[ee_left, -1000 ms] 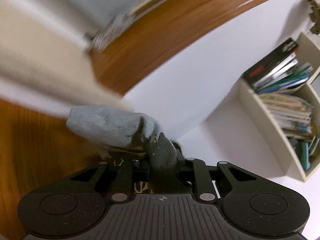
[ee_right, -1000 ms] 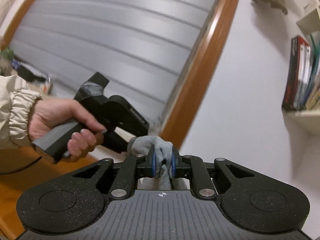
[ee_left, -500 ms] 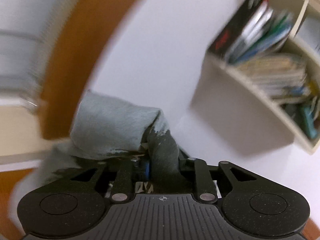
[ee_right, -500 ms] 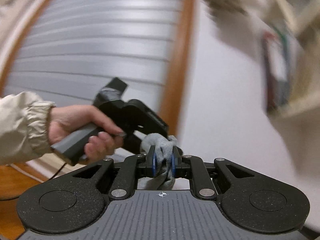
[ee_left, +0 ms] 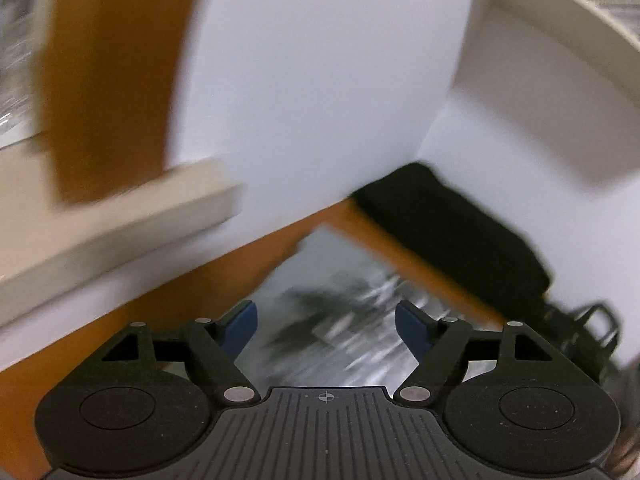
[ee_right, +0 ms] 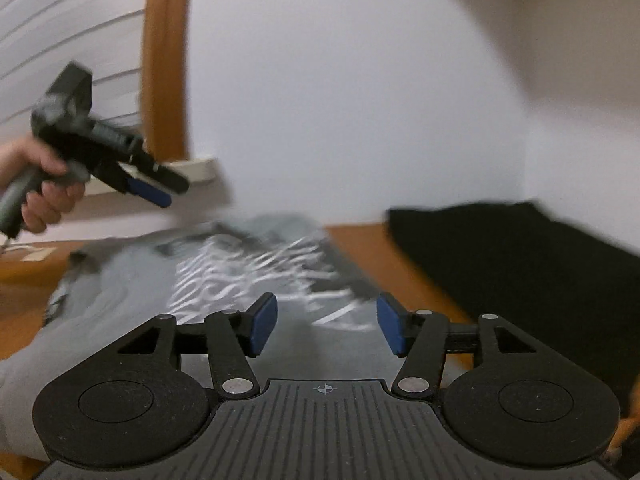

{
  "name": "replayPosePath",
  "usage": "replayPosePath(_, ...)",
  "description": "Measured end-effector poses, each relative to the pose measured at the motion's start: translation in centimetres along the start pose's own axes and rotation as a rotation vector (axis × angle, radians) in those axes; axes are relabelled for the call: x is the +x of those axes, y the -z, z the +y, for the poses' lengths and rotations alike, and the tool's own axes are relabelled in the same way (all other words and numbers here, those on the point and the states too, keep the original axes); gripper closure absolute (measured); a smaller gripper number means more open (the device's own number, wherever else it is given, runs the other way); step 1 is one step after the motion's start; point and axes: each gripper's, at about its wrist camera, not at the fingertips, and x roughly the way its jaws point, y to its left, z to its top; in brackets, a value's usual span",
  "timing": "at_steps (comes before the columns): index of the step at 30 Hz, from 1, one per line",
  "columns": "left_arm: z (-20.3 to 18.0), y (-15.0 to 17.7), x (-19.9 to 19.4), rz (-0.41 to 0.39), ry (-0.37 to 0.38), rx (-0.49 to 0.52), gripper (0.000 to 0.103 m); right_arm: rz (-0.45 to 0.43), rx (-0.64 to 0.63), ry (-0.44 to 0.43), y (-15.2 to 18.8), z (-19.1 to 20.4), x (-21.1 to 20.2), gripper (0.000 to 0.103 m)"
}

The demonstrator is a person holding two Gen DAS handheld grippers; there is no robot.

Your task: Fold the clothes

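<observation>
Clearly soft and light, the grey printed garment (ee_right: 224, 280) lies spread on the wooden tabletop (ee_right: 360, 240) below both grippers, left (ee_left: 326, 326) and right (ee_right: 326, 324), whose fingers are opening, empty; pinch an edge.

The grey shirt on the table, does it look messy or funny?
A little. The grey shirt lies rumpled on the wooden table, its left edge bunched up. Nothing looks torn or spilled, though the picture is blurry.
</observation>
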Motion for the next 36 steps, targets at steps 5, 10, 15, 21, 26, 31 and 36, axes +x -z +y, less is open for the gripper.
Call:
replayPosePath(5, 3.6, 3.4, -1.0, 0.009, -0.082, 0.034, 0.024, 0.018, 0.044, -0.086, 1.1, 1.0, 0.5, 0.042)
replayPosePath(10, 4.4, 5.3, -1.5, 0.019, -0.103, 0.127, 0.024, 0.029, 0.021, -0.087, 1.6, 2.9, 0.0, 0.039)
replayPosePath(15, 5.0, 6.5, -3.0, -0.001, -0.104, 0.228, 0.026, 0.029, -0.003, -0.105, 1.8, 6.2, -1.3, 0.037)
replayPosePath(21, 5.4, 7.6, -3.8, 0.033, -0.093, 0.228, 0.026, 0.048, -0.044, -0.17, 2.3, 11.1, -2.4, 0.033)
replayPosePath(26, 5.2, 8.4, -5.0, 0.042, -0.107, 0.258, 0.026, 0.052, -0.071, -0.202, 2.1, 13.4, -3.5, 0.031)
replayPosePath(31, 5.5, 9.6, -6.6, 0.089, -0.063, 0.2, 0.026, 0.116, -0.151, -0.218, 3.0, 13.9, -3.7, 0.031)
replayPosePath(36, 5.6, 9.6, -9.2, 0.072, 0.003, 0.142, 0.025, 0.165, -0.105, -0.225, 3.0, 11.2, -4.3, 0.03)
